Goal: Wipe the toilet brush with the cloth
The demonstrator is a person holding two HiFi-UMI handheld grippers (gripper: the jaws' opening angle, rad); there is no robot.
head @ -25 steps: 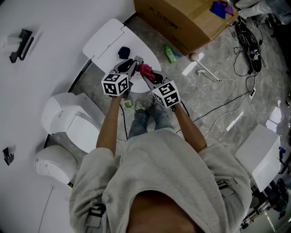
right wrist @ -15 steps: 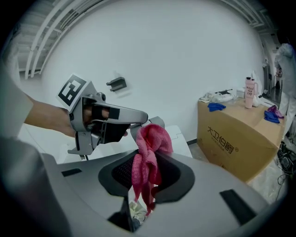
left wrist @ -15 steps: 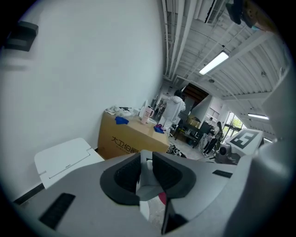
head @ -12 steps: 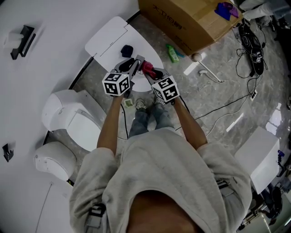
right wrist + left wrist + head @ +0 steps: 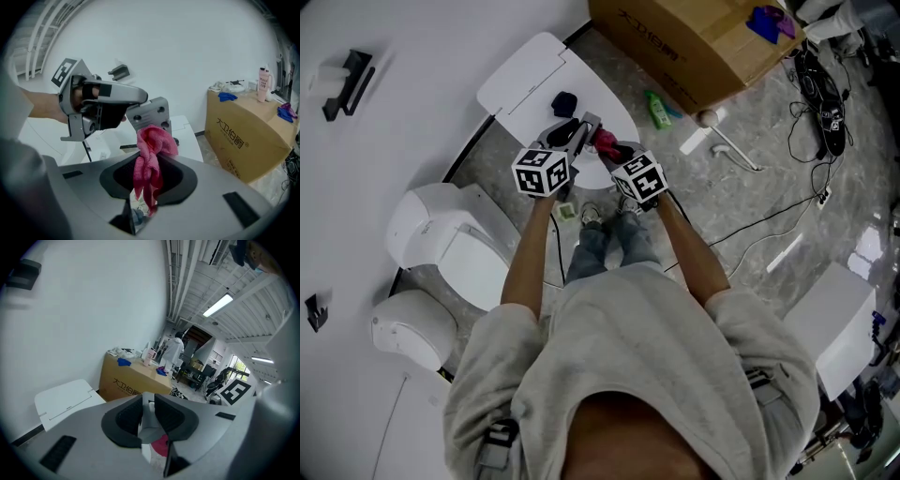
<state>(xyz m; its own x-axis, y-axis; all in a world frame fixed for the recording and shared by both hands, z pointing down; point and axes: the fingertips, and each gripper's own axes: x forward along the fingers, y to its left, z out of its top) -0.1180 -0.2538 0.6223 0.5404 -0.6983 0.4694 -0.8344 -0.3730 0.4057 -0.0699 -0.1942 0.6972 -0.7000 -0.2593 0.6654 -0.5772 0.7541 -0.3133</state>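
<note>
— Grey marbled floor [image 5: 741,206], white toilet lid [image 5: 525,80] beneath — where's the pale toilet brush handle [image 5: 149,423]?
— Clamped in left gripper [image 5: 579,129]; right gripper [image 5: 147,180] pinches bunched pink cloth [image 5: 152,140] just right of it.

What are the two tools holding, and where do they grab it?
The right tool pinches the crumpled pink cloth around its middle. The left tool grips a white piece; which part of it cannot be told.

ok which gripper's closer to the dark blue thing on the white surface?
Left. The left gripper, holding the brush, sits just beside the dark blue thing. The right gripper, with the cloth, is past the left one, on its far side.
</note>
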